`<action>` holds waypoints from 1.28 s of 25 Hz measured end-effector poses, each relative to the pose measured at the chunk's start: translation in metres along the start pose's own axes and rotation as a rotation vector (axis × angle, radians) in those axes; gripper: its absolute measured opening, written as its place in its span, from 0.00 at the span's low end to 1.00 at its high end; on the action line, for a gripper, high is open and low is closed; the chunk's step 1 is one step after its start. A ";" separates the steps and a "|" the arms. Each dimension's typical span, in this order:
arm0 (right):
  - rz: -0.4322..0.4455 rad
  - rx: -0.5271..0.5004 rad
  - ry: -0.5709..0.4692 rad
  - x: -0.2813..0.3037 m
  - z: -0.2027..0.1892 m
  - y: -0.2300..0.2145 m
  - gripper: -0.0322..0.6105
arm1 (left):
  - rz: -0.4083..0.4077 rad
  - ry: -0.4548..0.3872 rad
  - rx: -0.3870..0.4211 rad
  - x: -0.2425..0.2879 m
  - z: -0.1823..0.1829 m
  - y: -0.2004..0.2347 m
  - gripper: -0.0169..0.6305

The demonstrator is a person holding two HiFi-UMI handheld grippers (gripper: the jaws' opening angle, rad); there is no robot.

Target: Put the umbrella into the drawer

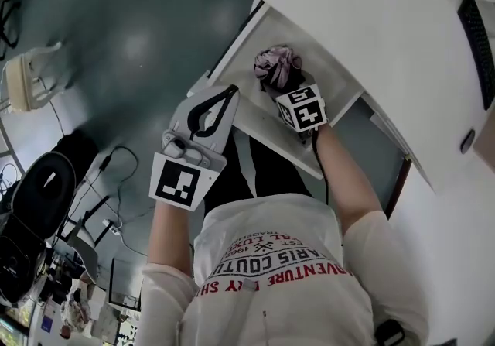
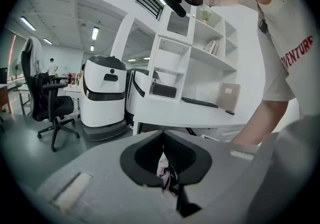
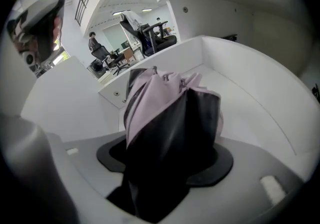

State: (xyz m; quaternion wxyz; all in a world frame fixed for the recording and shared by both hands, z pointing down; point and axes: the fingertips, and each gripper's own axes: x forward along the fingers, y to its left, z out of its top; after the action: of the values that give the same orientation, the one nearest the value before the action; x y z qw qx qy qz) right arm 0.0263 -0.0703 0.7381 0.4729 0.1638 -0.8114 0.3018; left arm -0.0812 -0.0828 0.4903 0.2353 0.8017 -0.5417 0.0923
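Observation:
A folded pink-and-black umbrella (image 1: pixel 277 67) hangs over the inside of the open white drawer (image 1: pixel 263 126), below the desk top. My right gripper (image 1: pixel 286 87) is shut on it from the near side, with its marker cube just behind. In the right gripper view the umbrella (image 3: pixel 170 118) fills the space between the jaws of my right gripper (image 3: pixel 167 160) and points down at the drawer's white wall (image 3: pixel 250 97). My left gripper (image 1: pixel 230 93) hovers at the drawer's front left corner, shut and holding nothing. The left gripper view shows the left gripper (image 2: pixel 164 135) with closed tips and a sliver of umbrella beyond.
The white desk top (image 1: pixel 371 11) overhangs the drawer, and a dark keyboard (image 1: pixel 478 46) lies on it at the right. Grey floor (image 1: pixel 116 42) spreads to the left, with a black bag (image 1: pixel 39 205) and cables. A white machine (image 2: pixel 102 92), an office chair (image 2: pixel 50 102) and shelves (image 2: pixel 200 57) stand beyond.

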 end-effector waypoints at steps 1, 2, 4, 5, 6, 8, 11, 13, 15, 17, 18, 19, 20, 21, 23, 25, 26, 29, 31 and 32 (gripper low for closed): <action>-0.003 0.004 -0.010 0.000 0.000 0.000 0.48 | -0.004 0.005 0.003 0.000 -0.001 0.000 0.04; -0.006 0.005 -0.018 0.000 0.000 0.000 0.51 | -0.010 0.010 0.006 0.000 -0.003 -0.001 0.04; -0.013 0.004 -0.027 -0.004 0.000 0.000 0.55 | -0.032 0.016 0.009 0.002 -0.003 -0.005 0.04; -0.019 0.002 -0.033 -0.009 0.001 0.000 0.56 | -0.046 0.017 0.012 0.002 -0.002 -0.007 0.04; -0.029 -0.002 -0.043 -0.014 0.003 0.000 0.57 | -0.062 0.019 0.018 0.002 -0.001 -0.010 0.04; -0.064 -0.010 -0.075 -0.030 0.008 -0.001 0.57 | -0.096 0.021 0.043 0.003 0.004 -0.015 0.04; -0.110 -0.011 -0.131 -0.059 0.016 0.002 0.57 | -0.129 0.015 0.082 0.000 0.018 -0.024 0.04; -0.128 0.010 -0.184 -0.083 0.027 0.005 0.57 | -0.141 0.020 0.108 0.000 0.029 -0.030 0.04; -0.149 0.039 -0.243 -0.110 0.040 0.009 0.53 | -0.148 0.011 0.128 0.000 0.044 -0.037 0.04; -0.194 0.055 -0.306 -0.140 0.051 0.013 0.32 | -0.163 -0.020 0.137 -0.002 0.061 -0.045 0.04; -0.219 0.057 -0.337 -0.154 0.054 0.016 0.27 | -0.175 -0.038 0.143 -0.004 0.069 -0.050 0.04; -0.240 0.059 -0.369 -0.168 0.057 0.018 0.25 | -0.190 -0.055 0.154 -0.006 0.076 -0.056 0.04; -0.260 0.063 -0.404 -0.182 0.059 0.021 0.19 | -0.205 -0.068 0.171 -0.008 0.082 -0.062 0.04; -0.281 0.068 -0.442 -0.196 0.062 0.024 0.13 | -0.218 -0.075 0.190 -0.011 0.087 -0.068 0.04; -0.325 0.079 -0.522 -0.227 0.066 0.031 0.05 | -0.237 -0.072 0.224 -0.015 0.094 -0.078 0.04; -0.358 0.097 -0.585 -0.256 0.068 0.038 0.05 | -0.251 -0.071 0.230 -0.021 0.099 -0.086 0.04; -0.375 0.104 -0.613 -0.271 0.068 0.043 0.05 | -0.260 -0.073 0.225 -0.025 0.102 -0.090 0.04; -0.431 0.094 -0.699 -0.315 0.070 0.059 0.05 | -0.292 -0.089 0.235 -0.038 0.116 -0.103 0.04; -0.473 0.077 -0.763 -0.345 0.074 0.071 0.05 | -0.316 -0.103 0.268 -0.046 0.127 -0.111 0.04; -0.497 0.067 -0.793 -0.360 0.075 0.077 0.05 | -0.329 -0.104 0.286 -0.050 0.131 -0.115 0.04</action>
State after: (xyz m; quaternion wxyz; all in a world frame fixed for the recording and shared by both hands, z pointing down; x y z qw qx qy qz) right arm 0.1132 -0.0668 0.3723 0.1789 0.4712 -0.8554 0.1194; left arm -0.0102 -0.0699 0.3240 0.1028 0.9081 -0.3965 0.0869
